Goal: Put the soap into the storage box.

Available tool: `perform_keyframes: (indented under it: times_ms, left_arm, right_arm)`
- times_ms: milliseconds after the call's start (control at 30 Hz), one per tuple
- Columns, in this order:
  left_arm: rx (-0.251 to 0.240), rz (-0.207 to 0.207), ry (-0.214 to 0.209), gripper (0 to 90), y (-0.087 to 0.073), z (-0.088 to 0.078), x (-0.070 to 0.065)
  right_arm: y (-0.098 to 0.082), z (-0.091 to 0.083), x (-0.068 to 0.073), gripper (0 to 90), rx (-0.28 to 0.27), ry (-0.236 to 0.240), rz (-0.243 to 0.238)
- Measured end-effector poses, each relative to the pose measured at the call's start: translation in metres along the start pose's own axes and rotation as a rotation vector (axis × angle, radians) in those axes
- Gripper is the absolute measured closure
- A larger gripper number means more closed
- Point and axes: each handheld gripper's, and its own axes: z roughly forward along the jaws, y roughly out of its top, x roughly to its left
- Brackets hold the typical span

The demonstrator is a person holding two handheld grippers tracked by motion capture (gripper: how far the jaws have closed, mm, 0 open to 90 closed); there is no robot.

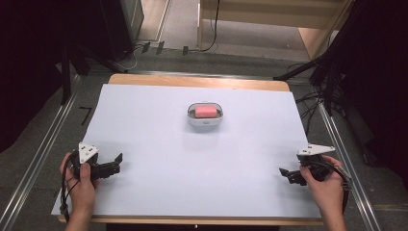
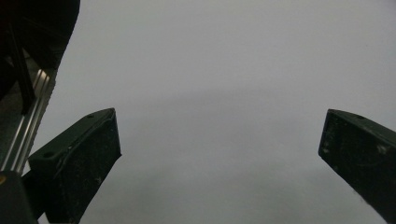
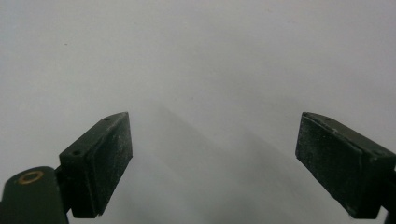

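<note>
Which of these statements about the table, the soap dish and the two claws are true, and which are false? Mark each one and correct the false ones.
1. A pink bar lies inside the white dish. True; the pink bar sits in it.
2. The left claw is shut on the pink bar. False; it is open, with nothing between its jaws.
3. The dish stands toward the far middle of the white table cover. True.
4. The right claw touches the dish. False; it is near the table's right front, well apart from the dish.
5. Both claws are open. True.
</note>
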Motion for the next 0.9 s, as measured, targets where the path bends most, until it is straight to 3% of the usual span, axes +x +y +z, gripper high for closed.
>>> perform_keyframes:
  times_ms: [367, 833, 900]
  left_arm:
    - [0.003, -0.004, 0.002, 0.0, 0.0, 0.0, 0.0]
    - [0.002, -0.006, 0.003, 0.0, 0.0, 0.0, 0.0]
    - [0.002, -0.006, 0.002, 0.0, 0.0, 0.0, 0.0]
  right_arm:
    - [-0.027, -0.003, -0.006, 10.4, -0.04, -0.036, 0.053]
    - [-0.056, -0.002, -0.007, 8.0, -0.167, -0.104, 0.131]
    - [-0.057, -0.004, -0.004, 8.0, -0.189, -0.139, 0.121]
